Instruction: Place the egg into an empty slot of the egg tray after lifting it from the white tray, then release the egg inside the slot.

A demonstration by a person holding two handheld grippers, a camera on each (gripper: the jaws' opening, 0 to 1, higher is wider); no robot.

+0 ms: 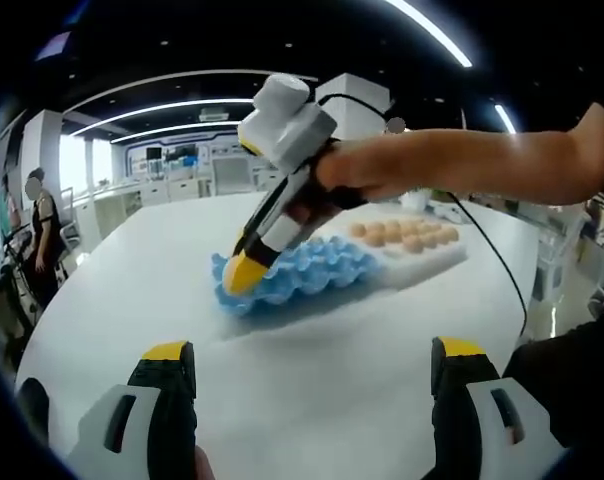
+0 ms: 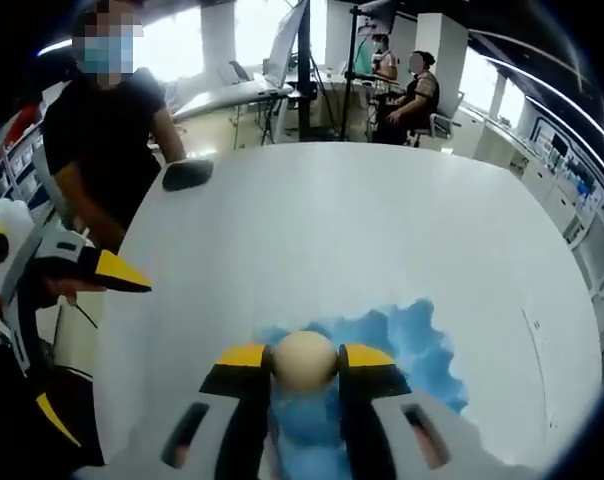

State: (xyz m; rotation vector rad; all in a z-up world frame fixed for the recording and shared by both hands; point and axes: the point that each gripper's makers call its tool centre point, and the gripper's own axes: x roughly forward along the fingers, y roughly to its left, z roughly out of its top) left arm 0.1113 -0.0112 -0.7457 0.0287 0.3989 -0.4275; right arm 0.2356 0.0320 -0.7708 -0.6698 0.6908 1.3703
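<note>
The egg sits clamped between the yellow-tipped jaws of the right gripper, pale tan and round, held directly over the blue egg tray; whether it already touches a slot cannot be told from the right gripper view. In the left gripper view the same right gripper comes in from the right, tilted steeply down, its yellow tip at the near-left end of the blue egg tray, and the person's hand wraps its white body, with the bare forearm reaching back to the right edge. A black cable hangs from that arm across the table. Just behind the blue tray and touching it lies the white tray, carrying a cluster of brown eggs in rows. Both trays rest on a large white table. The left gripper hovers above the bare table in front of the trays, its two jaws spread wide with nothing between them; its yellow tip also shows at the left of the right gripper view. Beyond the table edge a person in a black shirt stands near a dark object lying on the table, and two more people are by desks farther back.
</note>
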